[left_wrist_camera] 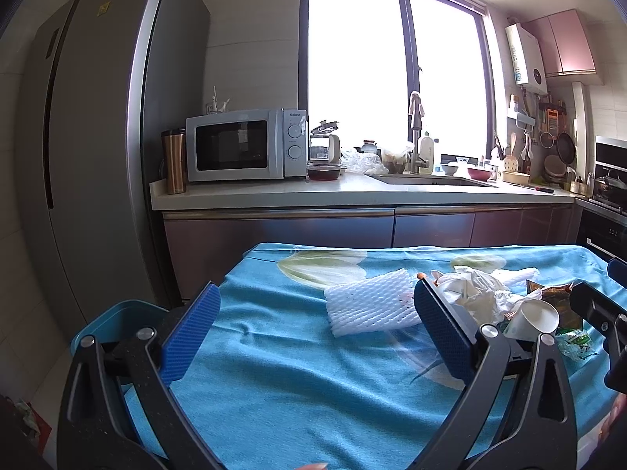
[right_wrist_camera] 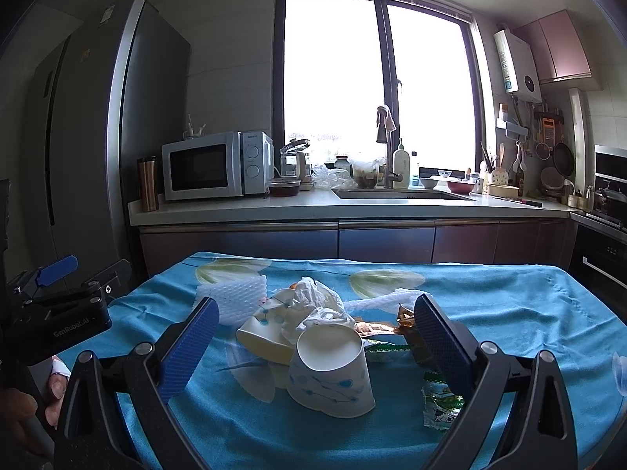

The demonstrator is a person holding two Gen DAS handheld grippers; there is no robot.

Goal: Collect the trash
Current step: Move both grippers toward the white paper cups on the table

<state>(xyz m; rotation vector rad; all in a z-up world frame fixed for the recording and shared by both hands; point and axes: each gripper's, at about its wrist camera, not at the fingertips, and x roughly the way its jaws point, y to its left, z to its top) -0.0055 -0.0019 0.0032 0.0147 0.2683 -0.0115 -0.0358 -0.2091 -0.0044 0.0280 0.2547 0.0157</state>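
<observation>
A pile of trash lies on the blue tablecloth [right_wrist_camera: 509,305]. A tipped paper cup [right_wrist_camera: 331,368] lies in front, with a crushed cup [right_wrist_camera: 260,335], crumpled white plastic [right_wrist_camera: 317,301], brown wrappers [right_wrist_camera: 407,323] and a green wrapper [right_wrist_camera: 441,399] around it. A white foam net [left_wrist_camera: 370,305] lies left of the pile, also in the right wrist view [right_wrist_camera: 235,293]. My right gripper [right_wrist_camera: 313,342] is open, its jaws standing either side of the pile, above it. My left gripper [left_wrist_camera: 315,327] is open and empty, above the cloth before the foam net. The cup also shows in the left wrist view [left_wrist_camera: 535,319].
A blue bin [left_wrist_camera: 117,321] stands on the floor at the table's left. A kitchen counter [left_wrist_camera: 352,192] with a microwave [left_wrist_camera: 245,145] and sink lies beyond the table. A tall fridge [left_wrist_camera: 98,137] stands at the left.
</observation>
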